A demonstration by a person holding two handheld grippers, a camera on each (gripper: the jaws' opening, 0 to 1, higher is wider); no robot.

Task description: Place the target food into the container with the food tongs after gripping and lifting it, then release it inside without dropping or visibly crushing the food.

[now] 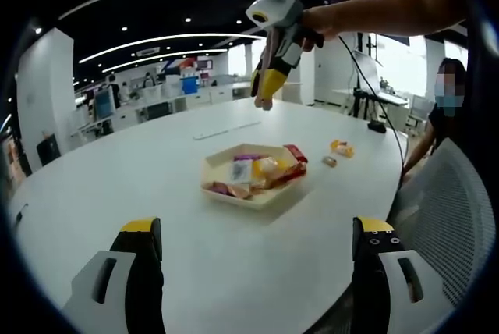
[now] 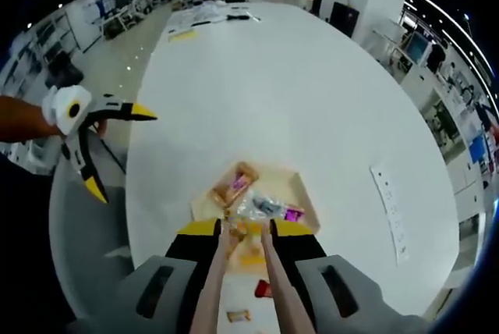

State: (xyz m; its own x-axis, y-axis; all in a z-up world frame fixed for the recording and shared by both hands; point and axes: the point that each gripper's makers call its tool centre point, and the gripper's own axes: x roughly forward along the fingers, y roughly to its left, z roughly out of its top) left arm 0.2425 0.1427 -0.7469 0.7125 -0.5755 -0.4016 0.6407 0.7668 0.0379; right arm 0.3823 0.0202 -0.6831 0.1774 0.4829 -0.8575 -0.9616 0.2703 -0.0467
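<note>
We see the left gripper (image 1: 257, 236) low over the white table (image 1: 156, 186), jaws spread wide, nothing between them. The right gripper (image 2: 247, 229) hangs high above the container (image 1: 253, 174); its jaws are closed onto a pair of food tongs (image 2: 245, 271), and the tong arms run forward between the yellow tips. Whether the tongs hold any food at their ends, we can't tell. The container is a shallow cream tray near the table's middle, with wrapped snacks (image 1: 261, 170) inside: a red packet at its rim, orange and purple ones. Two more small snacks (image 1: 341, 148) lie on the table just past the container, apart from it. In the right gripper view the left gripper (image 2: 117, 147) shows off the table edge, jaws wide.
</note>
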